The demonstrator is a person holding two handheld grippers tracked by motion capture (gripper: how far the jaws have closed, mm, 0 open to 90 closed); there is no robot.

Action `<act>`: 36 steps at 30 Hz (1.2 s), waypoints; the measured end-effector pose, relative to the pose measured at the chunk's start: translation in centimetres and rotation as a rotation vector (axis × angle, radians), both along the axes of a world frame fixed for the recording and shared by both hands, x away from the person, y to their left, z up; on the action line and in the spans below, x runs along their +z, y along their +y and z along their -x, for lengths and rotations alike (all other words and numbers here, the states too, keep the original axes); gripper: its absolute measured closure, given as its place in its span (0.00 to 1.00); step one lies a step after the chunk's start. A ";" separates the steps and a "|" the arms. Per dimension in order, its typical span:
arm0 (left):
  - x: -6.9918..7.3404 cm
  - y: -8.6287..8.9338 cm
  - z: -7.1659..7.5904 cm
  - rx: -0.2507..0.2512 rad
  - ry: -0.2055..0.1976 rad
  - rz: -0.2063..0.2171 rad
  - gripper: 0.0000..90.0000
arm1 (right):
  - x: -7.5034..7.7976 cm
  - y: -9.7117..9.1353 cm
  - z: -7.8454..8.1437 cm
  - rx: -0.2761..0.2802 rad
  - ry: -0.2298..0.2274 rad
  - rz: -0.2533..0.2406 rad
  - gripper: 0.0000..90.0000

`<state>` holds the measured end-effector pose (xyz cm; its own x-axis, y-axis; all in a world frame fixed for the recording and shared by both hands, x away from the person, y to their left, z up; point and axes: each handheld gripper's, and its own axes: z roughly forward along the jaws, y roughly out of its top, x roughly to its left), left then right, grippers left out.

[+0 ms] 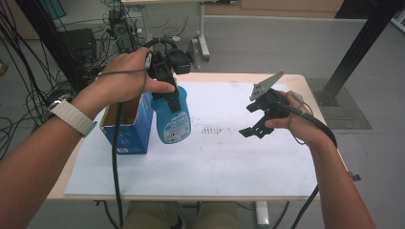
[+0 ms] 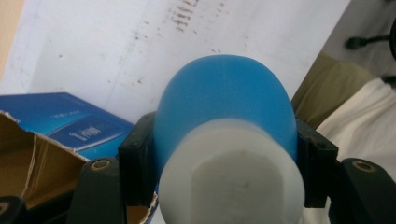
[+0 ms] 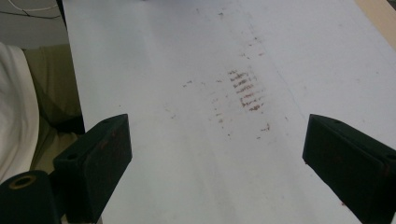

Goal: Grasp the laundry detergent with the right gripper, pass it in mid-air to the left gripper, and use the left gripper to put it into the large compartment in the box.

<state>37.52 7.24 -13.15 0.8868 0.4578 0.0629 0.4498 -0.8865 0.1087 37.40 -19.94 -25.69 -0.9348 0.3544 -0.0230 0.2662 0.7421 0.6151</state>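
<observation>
Above the blue box (image 1: 126, 126), left gripper (image 1: 167, 95) grasps the blue bottle (image 1: 172, 119); right gripper (image 1: 260, 121) released.

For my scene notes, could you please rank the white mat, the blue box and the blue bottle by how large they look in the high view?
1. White mat, by far the largest.
2. Blue box.
3. Blue bottle, looking close to the box in size; the left gripper hides its top, so this order is unsure.

The high view looks forward and down over the whole tabletop (image 1: 191, 176). The left gripper view sits very close above a blue bottle (image 2: 224, 93); the right gripper view looks down nearby. All share the scuffed white sheet (image 3: 243, 88).
</observation>
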 end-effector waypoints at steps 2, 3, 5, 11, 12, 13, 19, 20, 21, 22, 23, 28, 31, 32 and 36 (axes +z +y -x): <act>0.4 0.0 0.0 0.041 -0.002 0.000 0.41 | -0.1 -0.2 -0.2 -0.003 0.003 0.005 0.09; 0.5 0.0 0.1 0.055 -0.005 -0.001 0.41 | -0.1 -0.3 -0.2 0.003 0.003 0.011 0.09; 0.9 -0.1 0.2 0.095 -0.007 -0.003 0.42 | 0.0 -0.5 -0.4 0.014 0.001 0.018 0.10; 2.3 0.1 0.2 0.230 -0.016 -0.004 0.41 | 0.6 -1.2 -0.6 0.032 0.000 0.027 0.10; 2.5 0.1 0.2 0.243 -0.019 -0.004 0.41 | 0.8 -1.4 -0.7 0.040 -0.004 0.027 0.10; 2.8 0.2 0.3 0.264 -0.022 -0.010 0.41 | 0.9 -1.5 -0.7 0.041 -0.006 0.026 0.10; 4.0 0.5 0.4 0.370 -0.031 -0.020 0.41 | 1.5 -2.3 -0.6 0.041 -0.005 0.045 0.10; 4.1 0.5 0.4 0.384 -0.031 -0.023 0.41 | 1.5 -2.4 -0.6 0.047 -0.006 0.051 0.10; 4.3 0.6 0.4 0.403 -0.033 -0.027 0.41 | 1.6 -2.5 -0.6 0.050 -0.005 0.052 0.10; 4.4 0.6 0.4 0.425 -0.031 -0.026 0.41 | 1.6 -2.6 -0.7 0.049 -0.006 0.054 0.10; 4.5 0.7 0.4 0.437 -0.031 -0.032 0.41 | 1.5 -2.8 -0.8 0.046 -0.007 0.056 0.10; 5.1 1.1 0.2 0.524 -0.029 -0.030 0.41 | 0.9 -3.3 -0.8 0.038 0.003 0.062 0.10; 5.5 1.5 0.1 0.577 -0.029 -0.014 0.42 | 0.6 -3.5 -0.9 0.036 0.007 0.062 0.10; 5.7 1.7 0.1 0.589 -0.030 -0.011 0.42 | 0.5 -3.5 -0.9 0.038 0.007 0.062 0.10; 6.3 2.2 -0.1 0.637 -0.036 -0.005 0.42 | 0.8 -3.3 -1.0 0.042 -0.002 0.062 0.10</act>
<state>37.58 9.43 -6.89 0.4380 0.8944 0.0908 0.8851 -0.4467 0.1304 38.44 -23.28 -24.89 -0.9489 0.3123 -0.0459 0.2324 0.7896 0.5679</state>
